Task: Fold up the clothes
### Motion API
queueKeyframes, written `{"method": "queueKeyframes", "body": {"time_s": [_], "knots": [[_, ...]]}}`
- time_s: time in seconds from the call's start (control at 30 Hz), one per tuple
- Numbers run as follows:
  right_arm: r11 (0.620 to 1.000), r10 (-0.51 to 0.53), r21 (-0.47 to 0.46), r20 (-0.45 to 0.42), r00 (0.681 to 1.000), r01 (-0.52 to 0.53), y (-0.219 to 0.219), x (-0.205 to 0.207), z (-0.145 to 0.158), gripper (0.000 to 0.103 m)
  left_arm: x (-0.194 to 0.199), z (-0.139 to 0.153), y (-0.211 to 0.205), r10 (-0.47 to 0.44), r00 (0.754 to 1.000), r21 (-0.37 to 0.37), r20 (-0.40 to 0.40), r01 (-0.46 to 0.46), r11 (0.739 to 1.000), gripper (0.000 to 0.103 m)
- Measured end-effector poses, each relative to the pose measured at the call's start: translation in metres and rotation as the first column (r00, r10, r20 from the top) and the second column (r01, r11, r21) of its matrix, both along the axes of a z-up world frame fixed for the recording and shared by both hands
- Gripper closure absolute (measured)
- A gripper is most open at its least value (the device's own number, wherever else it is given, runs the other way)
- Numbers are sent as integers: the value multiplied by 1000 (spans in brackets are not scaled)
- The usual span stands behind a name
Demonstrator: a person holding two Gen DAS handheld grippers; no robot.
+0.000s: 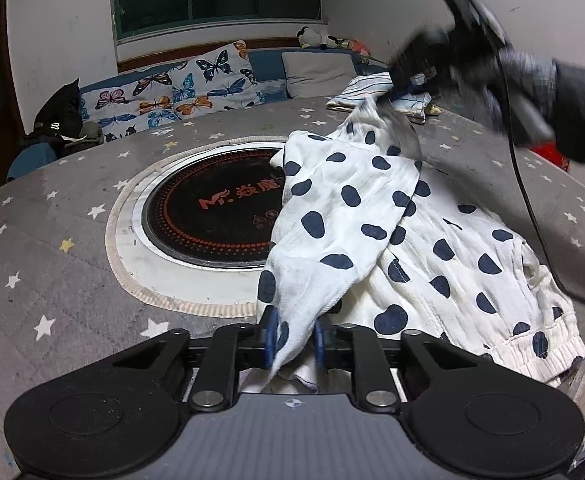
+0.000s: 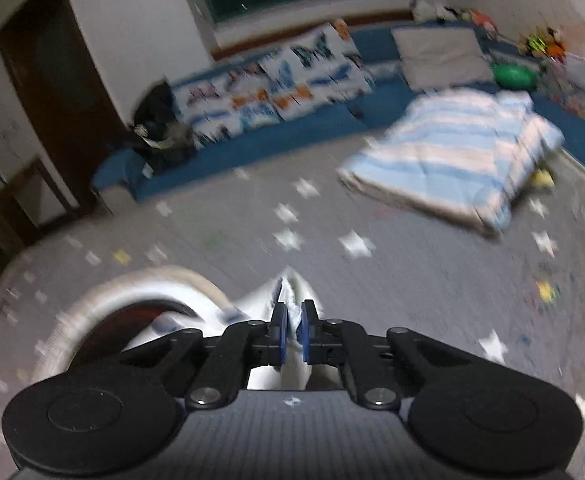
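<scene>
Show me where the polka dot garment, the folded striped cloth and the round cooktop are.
polka dot garment (image 1: 356, 208): left wrist view, on its lifted upper layer.
folded striped cloth (image 2: 452, 148): right wrist view, on its top face.
round cooktop (image 1: 212, 216): left wrist view, on its dark glass centre.

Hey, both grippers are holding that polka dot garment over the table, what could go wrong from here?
1. The left gripper pinches only a thin edge of the polka dot garment; it might slip free.
2. The right gripper looks motion-blurred, so a fast swing could bunch the fold.
3. Cloth drapes over the round cooktop and may snag its rim.
</scene>
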State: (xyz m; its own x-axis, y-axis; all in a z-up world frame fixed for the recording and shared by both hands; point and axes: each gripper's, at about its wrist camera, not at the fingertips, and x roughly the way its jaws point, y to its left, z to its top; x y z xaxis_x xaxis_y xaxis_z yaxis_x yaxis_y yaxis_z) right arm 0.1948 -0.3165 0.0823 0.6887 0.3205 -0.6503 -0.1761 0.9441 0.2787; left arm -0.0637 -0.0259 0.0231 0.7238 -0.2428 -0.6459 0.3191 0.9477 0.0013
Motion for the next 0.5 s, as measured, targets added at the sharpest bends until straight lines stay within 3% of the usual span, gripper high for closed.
{"method": "queueKeyframes", "body": {"time_s": [0.23, 0.5], "knots": [[982, 160, 73, 147, 976, -172, 64, -13, 73, 97, -7, 2, 6, 25, 1000, -43, 6, -24, 999, 92], [920, 344, 117, 215, 914, -374, 160, -21, 108, 97, -24, 5, 25, 93, 996, -114, -9, -94, 989, 93]]}}
